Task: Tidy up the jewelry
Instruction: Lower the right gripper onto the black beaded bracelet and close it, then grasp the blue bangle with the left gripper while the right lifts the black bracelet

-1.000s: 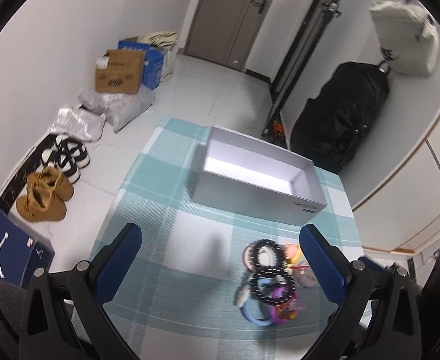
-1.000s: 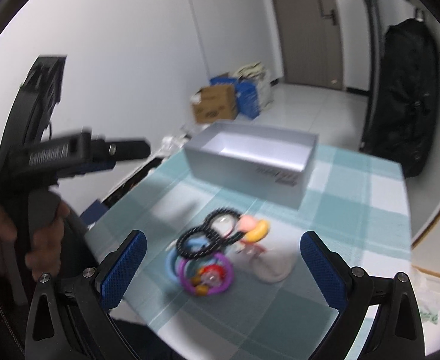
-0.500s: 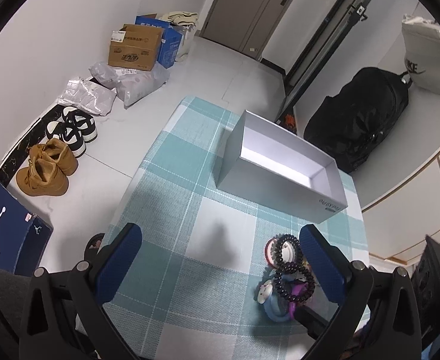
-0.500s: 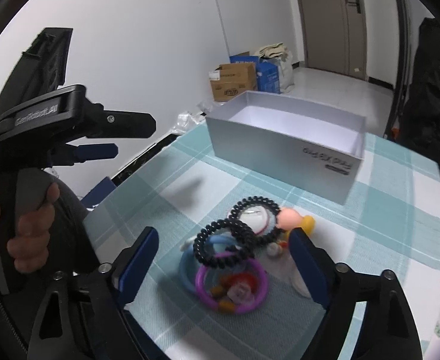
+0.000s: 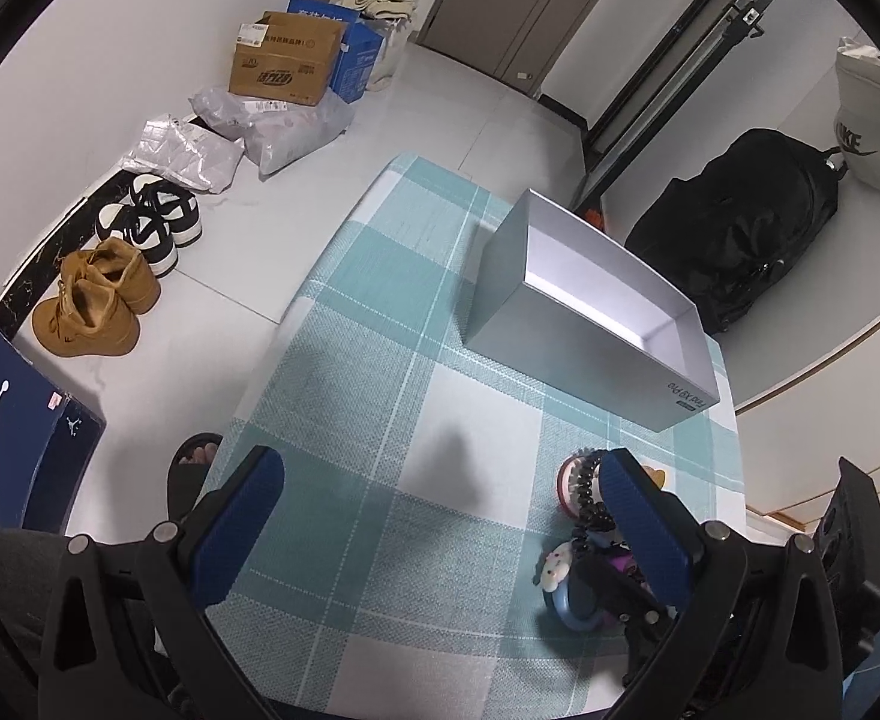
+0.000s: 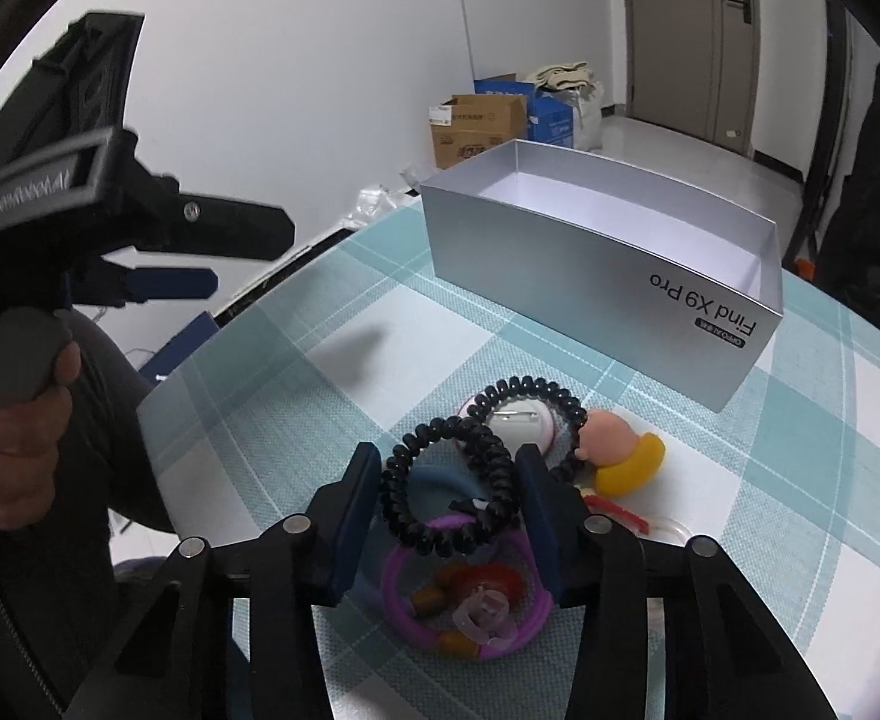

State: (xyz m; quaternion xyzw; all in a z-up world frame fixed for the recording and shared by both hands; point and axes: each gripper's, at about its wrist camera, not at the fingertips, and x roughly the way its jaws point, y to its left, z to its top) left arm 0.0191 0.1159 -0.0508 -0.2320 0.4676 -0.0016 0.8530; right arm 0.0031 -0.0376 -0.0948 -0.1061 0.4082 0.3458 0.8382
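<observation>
- Left wrist view: the left gripper [image 5: 440, 513] hangs over the teal-and-white checked tablecloth [image 5: 380, 360] with its blue-padded fingers [image 5: 236, 519] spread wide and nothing between them.
- The jewelry pile [image 5: 583, 516] lies near the table's right front, partly hidden behind the right-hand finger; a black coiled band and a blue ring show there.
- The open silver cardboard box [image 5: 583, 312] stands farther back on the cloth, well apart from the pile.
- A tan pair of boots [image 5: 95, 306] sits on the floor to the left.
- Right wrist view: the right gripper [image 6: 448, 495] is down in the pile, its blue pads [image 6: 359, 498] drawn in on either side of a black spiral hair tie [image 6: 445, 480], flanking its loop; whether they press it I cannot tell.
- A second black spiral hair tie [image 6: 535, 402] links with the first and lies over a white round badge [image 6: 517, 423].
- A purple ring bracelet with charms [image 6: 469, 594] lies beneath the fingers, a pink-and-yellow duck figure [image 6: 622, 450] just right of them.
- The silver box sits beyond, printed "Find X9 Pro".
- The left gripper appears at the left, held in a hand [image 6: 26, 432].
</observation>
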